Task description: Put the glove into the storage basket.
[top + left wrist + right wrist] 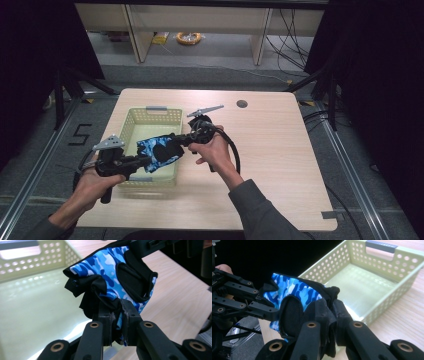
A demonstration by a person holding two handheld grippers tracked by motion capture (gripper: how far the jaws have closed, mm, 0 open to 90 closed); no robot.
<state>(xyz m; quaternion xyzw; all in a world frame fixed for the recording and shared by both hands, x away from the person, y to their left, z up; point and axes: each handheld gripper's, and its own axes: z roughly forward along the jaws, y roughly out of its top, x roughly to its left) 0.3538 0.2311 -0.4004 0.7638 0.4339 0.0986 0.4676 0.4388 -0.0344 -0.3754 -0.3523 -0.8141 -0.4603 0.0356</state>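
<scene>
I am holding a blue camouflage glove between my two grippers, stretched just above the near right part of the pale green basket, left of centre in the high view. My left gripper is coming in from the lower left of that frame and my right gripper from the centre, each closed on an opposite edge of the glove. In the left gripper view my fingers are standing narrow, pinching the blue and black fabric low in the frame, with the black palm patch and a bunched black cuff showing above them; the right gripper's black fingers are biting the glove at the top of the frame, and the basket's perforated wall is lying blurred in the upper left. In the right gripper view my fingers are likewise clamped on the glove's black edge at lower centre, the left gripper is gripping it from the left of the frame, and the basket with its grey handle is filling the upper right. The bench is light wood with a dark round hole in its upper part. Behind it, grey floor, pale furniture legs, trailing cables and dark curtains at both sides are framing the room.
</scene>
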